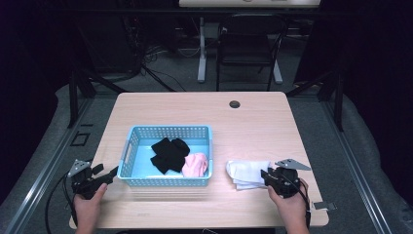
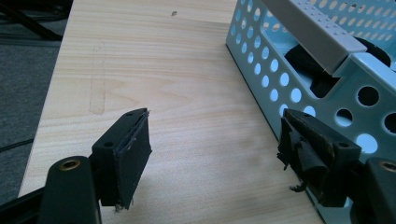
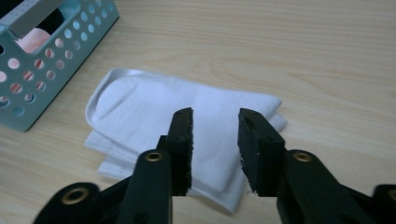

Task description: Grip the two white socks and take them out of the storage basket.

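- Left gripper [image 1: 109,176]: held in the person's left hand [image 1: 88,207] at the near-left part of the table [image 1: 253,117], just beside the left end wall of the basket [image 1: 127,151]. Jaws stand wide apart, nothing between them but bare tabletop. In the left gripper view its right jaw sits close against the perforated basket wall; contact cannot be told.
- Basket: light blue, perforated, left of table centre, long side toward the person. Inside: black socks [image 1: 169,153] in the middle, a pink sock [image 1: 196,165] at the near-right corner, touching the black ones.
- White socks [image 1: 246,173]: folded stack flat on the table, just to the right of the basket, apart from it. In the right gripper view the rounded toe end points toward the basket [image 3: 70,46].
- Right gripper [image 1: 265,176]: held in the person's right hand [image 1: 291,204], at the right edge of the white socks [image 3: 154,112]. Jaws partly parted, poised over the near end of the stack; pads not pressing on the cloth. Whether the tips touch the fabric cannot be told.
- Grey three-cornered plate [image 1: 292,164] on top of the right gripper, tilted.
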{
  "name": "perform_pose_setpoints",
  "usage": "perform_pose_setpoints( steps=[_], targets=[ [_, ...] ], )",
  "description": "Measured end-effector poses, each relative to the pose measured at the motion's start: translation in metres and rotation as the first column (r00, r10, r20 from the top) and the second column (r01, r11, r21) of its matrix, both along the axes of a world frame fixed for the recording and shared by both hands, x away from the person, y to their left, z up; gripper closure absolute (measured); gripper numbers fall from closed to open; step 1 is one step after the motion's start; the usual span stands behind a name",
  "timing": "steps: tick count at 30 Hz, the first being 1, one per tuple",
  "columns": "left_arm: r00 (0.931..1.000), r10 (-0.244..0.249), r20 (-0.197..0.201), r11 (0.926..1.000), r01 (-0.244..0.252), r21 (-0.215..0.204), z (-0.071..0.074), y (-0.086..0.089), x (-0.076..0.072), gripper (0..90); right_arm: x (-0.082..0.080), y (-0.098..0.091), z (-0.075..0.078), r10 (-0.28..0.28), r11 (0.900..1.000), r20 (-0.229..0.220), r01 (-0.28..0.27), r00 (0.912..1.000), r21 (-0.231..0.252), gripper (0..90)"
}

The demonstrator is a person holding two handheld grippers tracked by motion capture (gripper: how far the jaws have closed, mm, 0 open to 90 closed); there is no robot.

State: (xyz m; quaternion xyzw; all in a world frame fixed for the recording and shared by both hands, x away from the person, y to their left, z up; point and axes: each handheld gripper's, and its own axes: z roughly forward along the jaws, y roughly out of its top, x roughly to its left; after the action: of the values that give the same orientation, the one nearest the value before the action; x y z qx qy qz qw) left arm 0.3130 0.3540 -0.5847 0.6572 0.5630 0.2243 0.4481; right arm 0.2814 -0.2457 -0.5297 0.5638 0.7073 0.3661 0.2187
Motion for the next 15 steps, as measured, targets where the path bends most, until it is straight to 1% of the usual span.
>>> perform_pose_setpoints(
  steps=[1,5,8,10,15],
  targets=[
    [1.0000,-0.004,-0.007,1.0000,0.004,0.003,0.000,0.000,0.000,25.0,-0.001,0.000,0.001,-0.006,1.0000,0.015,0.006,0.9999,0.005,60.6],
    [1.0000,-0.004,-0.007,1.0000,0.004,0.003,0.001,0.000,0.000,25.0,-0.003,0.001,0.001,-0.005,0.9997,0.053,0.004,0.9986,0.024,51.8],
    [1.0000,-0.004,-0.007,1.0000,0.004,0.003,0.000,0.000,0.000,25.0,-0.004,0.003,0.002,0.003,1.0000,0.079,-0.004,0.9969,0.009,49.4],
    [1.0000,-0.004,-0.007,1.0000,0.004,0.004,0.000,0.000,0.000,25.1,-0.003,0.005,0.003,0.010,0.9998,0.093,-0.011,0.9956,0.014,47.8],
    [1.0000,-0.004,-0.008,1.0000,0.004,0.004,0.000,0.000,0.000,25.1,-0.005,0.013,0.004,0.037,0.9991,0.110,-0.039,0.9933,0.017,45.4]
  ],
)
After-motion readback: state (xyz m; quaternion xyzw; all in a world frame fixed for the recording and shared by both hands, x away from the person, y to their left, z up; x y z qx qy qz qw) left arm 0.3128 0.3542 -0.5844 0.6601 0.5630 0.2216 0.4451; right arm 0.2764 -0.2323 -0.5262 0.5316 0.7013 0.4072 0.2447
